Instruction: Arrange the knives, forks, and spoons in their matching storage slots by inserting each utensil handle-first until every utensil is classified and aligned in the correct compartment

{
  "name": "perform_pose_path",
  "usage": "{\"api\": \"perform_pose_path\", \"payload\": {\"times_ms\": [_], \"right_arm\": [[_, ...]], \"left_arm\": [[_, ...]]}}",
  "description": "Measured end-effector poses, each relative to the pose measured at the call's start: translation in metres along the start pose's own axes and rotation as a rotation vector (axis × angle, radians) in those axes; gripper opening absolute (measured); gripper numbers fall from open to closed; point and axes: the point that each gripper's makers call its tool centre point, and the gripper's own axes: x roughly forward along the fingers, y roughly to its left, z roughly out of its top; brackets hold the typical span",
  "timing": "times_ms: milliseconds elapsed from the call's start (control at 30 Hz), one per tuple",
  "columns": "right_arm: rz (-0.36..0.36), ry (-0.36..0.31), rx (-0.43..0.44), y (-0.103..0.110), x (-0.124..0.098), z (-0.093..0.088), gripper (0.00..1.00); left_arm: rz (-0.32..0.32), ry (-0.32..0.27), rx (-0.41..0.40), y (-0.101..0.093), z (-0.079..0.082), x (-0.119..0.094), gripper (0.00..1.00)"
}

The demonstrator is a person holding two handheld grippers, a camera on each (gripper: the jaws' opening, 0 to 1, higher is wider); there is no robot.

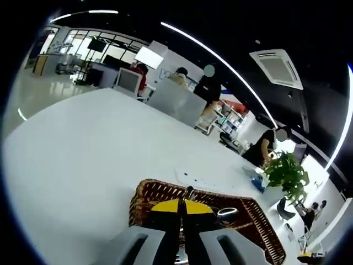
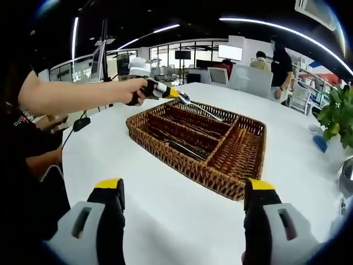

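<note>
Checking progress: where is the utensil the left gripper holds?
In the right gripper view, the spoon juts from the left gripper over the wicker tray's far-left compartments.

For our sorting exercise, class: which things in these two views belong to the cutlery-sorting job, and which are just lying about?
Belongs to the job:
- wicker cutlery tray
- utensils lying in its long compartments
- spoon held over the tray by the left gripper
- right gripper, open, holding nothing

Just lying about:
- potted plant
- sheet of paper beyond the tray
- monitors on far desks
</note>
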Motion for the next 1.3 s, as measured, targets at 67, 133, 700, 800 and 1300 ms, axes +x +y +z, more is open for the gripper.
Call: {"api": "perform_pose_path", "payload": {"times_ms": [67, 133, 700, 800, 1300], "right_arm": [[0.002, 0.003, -0.003, 0.0, 0.001, 0.0, 0.91], [0.003, 0.006, -0.006, 0.0, 0.002, 0.0, 0.91], [-0.012, 0.01, -0.004, -0.001, 0.0, -0.002, 0.91], [-0.013, 0.002, 0.001, -0.003, -0.001, -0.001, 0.92], [-0.008, -0.003, -0.005, 0.002, 0.001, 0.002, 0.91]], "left_arm": [[-0.001, 0.03, -0.012, 0.001, -0.005, 0.004, 0.0], [0.009, 0.032, 0.005, 0.004, -0.004, 0.006, 0.0], [0.113, 0.152, 0.213, 0.014, -0.018, 0.028, 0.05], [0.124, 0.135, 0.216, 0.017, -0.015, 0.029, 0.05], [0.203, 0.116, 0.494, 0.02, 0.004, 0.025, 0.23]]}}
